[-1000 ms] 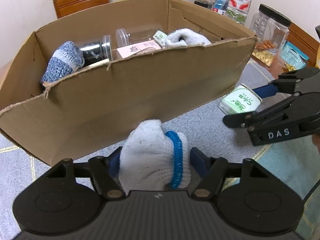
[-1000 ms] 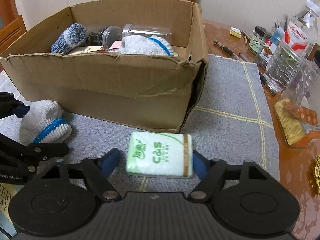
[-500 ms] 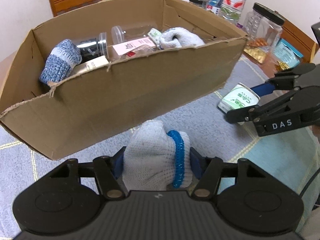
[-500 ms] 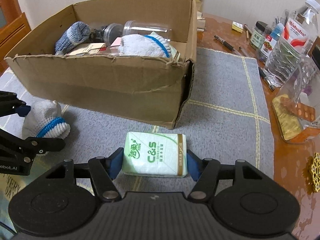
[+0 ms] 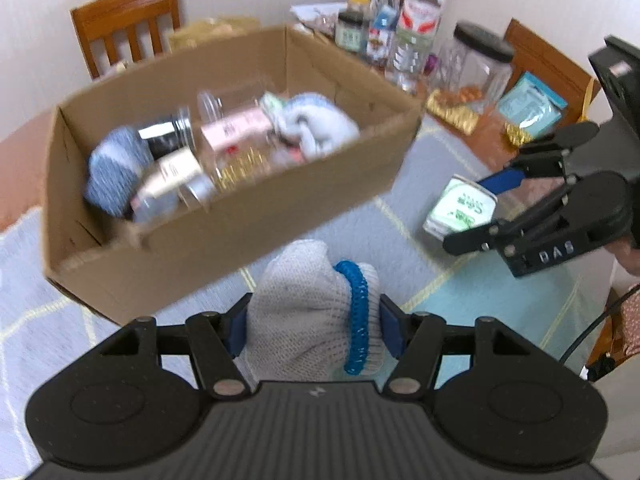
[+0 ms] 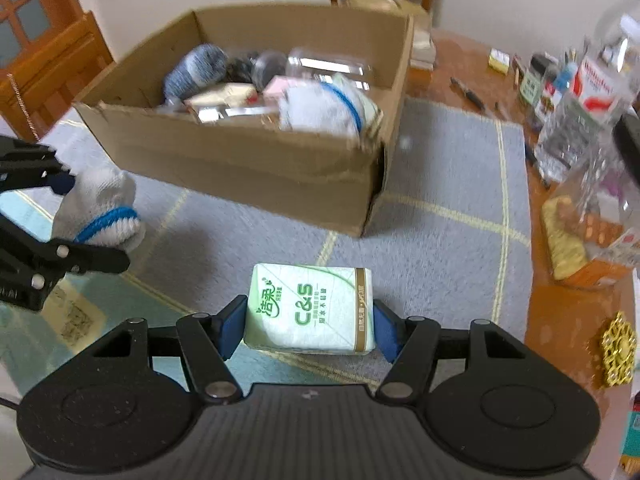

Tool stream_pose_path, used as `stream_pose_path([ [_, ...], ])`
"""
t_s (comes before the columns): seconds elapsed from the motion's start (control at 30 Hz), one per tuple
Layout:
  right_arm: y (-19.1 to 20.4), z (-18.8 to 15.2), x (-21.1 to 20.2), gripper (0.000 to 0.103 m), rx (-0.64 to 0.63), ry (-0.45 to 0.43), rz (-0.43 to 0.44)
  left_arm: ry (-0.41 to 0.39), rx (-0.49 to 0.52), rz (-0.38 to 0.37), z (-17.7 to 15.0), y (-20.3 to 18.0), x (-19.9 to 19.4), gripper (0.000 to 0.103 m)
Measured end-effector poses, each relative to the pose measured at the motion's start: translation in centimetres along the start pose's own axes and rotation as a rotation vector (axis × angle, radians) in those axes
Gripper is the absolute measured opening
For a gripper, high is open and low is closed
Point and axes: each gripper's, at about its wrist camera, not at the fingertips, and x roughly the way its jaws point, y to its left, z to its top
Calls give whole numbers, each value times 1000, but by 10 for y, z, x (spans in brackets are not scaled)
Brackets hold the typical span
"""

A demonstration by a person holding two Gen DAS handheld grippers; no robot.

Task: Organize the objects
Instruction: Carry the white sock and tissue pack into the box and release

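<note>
Two hand-held tools, each loaded, hang above a grey mat [image 6: 440, 208] on the tabletop, short of an open cardboard box [image 6: 256, 160]. The left tool [image 5: 314, 322] is clamped on a rolled white glove [image 5: 308, 312] with a blue cuff band, its pads pressing the bundle from both sides. The right tool [image 6: 308, 320] is closed on a green tissue pack [image 6: 310, 308], gripped across its short ends so that the pack's long axis runs crosswise between the pads.

The box lies ahead of both tools and farther from the holder, its near wall standing between each load and the opening. It already holds a blue sock [image 6: 196, 68], jars, small cartons and another white glove [image 6: 320, 108], leaving little bare floor. Judged from both views, the left tool faces the box's near wall more squarely, while the right tool sits off toward the box's right-hand corner; which is nearer cannot be told for sure. Each load would likely have to clear the wall's torn top edge before dropping in. Bottles and jars crowd the bare wood at the far right.
</note>
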Motion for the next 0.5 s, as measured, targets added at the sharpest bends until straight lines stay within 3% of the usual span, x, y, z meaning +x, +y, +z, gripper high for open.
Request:
stream_pose_path([
  [0.23,5,24,-37,69,-26,-102,40,-130,-25,51,46,25,-33,63],
  [0.4,9,45,-52,69,-33,-163,58,-169,-23,123,72,43,-36,63],
  [0.47,10,53,-55,69,-37,-184,57,-171,-22,147,78,50,-32,72],
  [0.5,10,56,-56,69,-38,-191,57,-168,-25,168,80,53,-30,90],
])
